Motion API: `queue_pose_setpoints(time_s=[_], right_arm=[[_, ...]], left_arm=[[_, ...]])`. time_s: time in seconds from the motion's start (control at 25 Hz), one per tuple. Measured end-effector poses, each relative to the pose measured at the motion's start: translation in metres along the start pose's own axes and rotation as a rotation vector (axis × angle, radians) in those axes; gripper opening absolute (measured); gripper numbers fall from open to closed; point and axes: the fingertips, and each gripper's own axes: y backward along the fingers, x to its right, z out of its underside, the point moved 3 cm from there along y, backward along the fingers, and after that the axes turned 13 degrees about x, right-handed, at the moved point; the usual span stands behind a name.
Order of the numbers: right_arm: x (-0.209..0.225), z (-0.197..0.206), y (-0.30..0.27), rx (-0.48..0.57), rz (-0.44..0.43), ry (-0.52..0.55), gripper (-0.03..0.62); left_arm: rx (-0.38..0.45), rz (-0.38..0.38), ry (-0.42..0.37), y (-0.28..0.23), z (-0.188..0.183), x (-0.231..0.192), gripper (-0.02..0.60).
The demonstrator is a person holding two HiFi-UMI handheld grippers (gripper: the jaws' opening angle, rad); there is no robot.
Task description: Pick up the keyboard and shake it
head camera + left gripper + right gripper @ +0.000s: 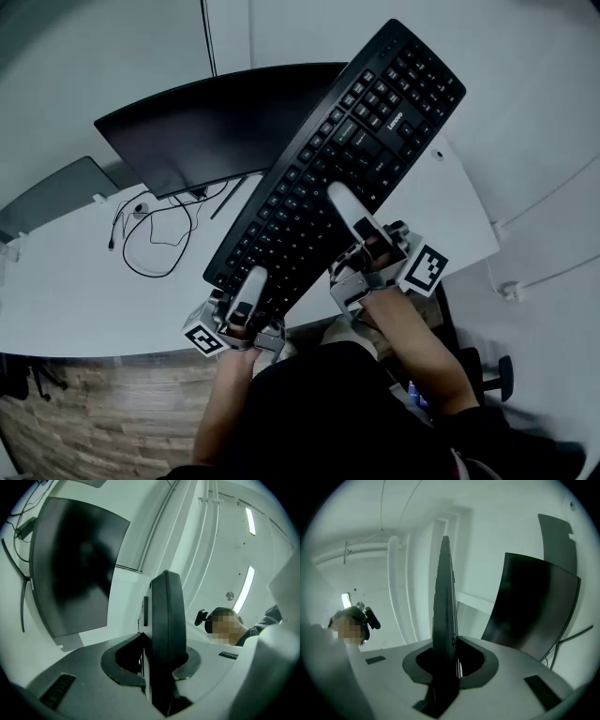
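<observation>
A black keyboard (347, 150) hangs in the air above the white desk (75, 281), tilted with its far end up and to the right. My left gripper (246, 298) is shut on its near left edge. My right gripper (361, 225) is shut on its near edge further right. In the left gripper view the keyboard (166, 634) shows edge-on, clamped between the jaws. The right gripper view shows the same keyboard (444, 620) as a thin upright slab pinched between the jaws.
A black monitor (206, 122) stands on the desk behind the keyboard, with loose black cables (155, 230) at its foot. A laptop (52, 192) lies at the far left. A person's head with a camera appears in both gripper views.
</observation>
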Motion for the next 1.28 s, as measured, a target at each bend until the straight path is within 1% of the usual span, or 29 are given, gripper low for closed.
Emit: queue_pose_setpoints(time_s=[0.28,0.44,0.56,0.68,0.8,0.92,1.0,1.08,1.12,1.16,1.28], right_arm=[[0.000,0.000,0.001,-0.001,0.000,-0.005,0.084],[0.000,0.000,0.001,0.004,-0.005,-0.014,0.087],[-0.001,0.000,0.001,0.007,-0.011,-0.013,0.087],[0.000,0.000,0.001,0.010,-0.001,-0.002,0.086],[0.000,0.001,0.001,0.008,0.013,0.007,0.085],[0.000,-0.002,0.001,0.002,0.022,0.017,0.084],[0.000,-0.010,-0.002,0.029,0.030,0.005,0.084],[-0.003,-0.011,-0.004,0.134,0.035,-0.036,0.084],[-0.005,-0.010,-0.005,0.193,0.035,-0.057,0.084],[-0.008,-0.013,-0.005,0.230,0.032,-0.068,0.084],[-0.018,-0.022,0.003,0.243,0.014,-0.057,0.084]], left_arm=[[-0.006,0.006,0.012,0.003,0.002,0.000,0.100],[-0.003,0.000,-0.004,0.000,0.000,0.000,0.101],[-0.010,0.011,-0.004,-0.002,0.001,0.002,0.101],[-0.016,0.006,-0.009,-0.001,0.001,0.001,0.103],[-0.019,0.014,0.009,0.003,0.001,0.001,0.104],[-0.028,0.026,0.012,0.002,0.003,0.003,0.111],[-0.074,0.021,0.002,-0.007,0.002,0.005,0.117],[-0.189,-0.029,-0.022,-0.020,-0.016,0.016,0.122],[-0.247,-0.060,-0.034,-0.026,-0.028,0.022,0.142],[-0.283,-0.082,-0.046,-0.029,-0.036,0.026,0.171],[-0.312,-0.090,-0.094,-0.027,-0.043,0.036,0.203]])
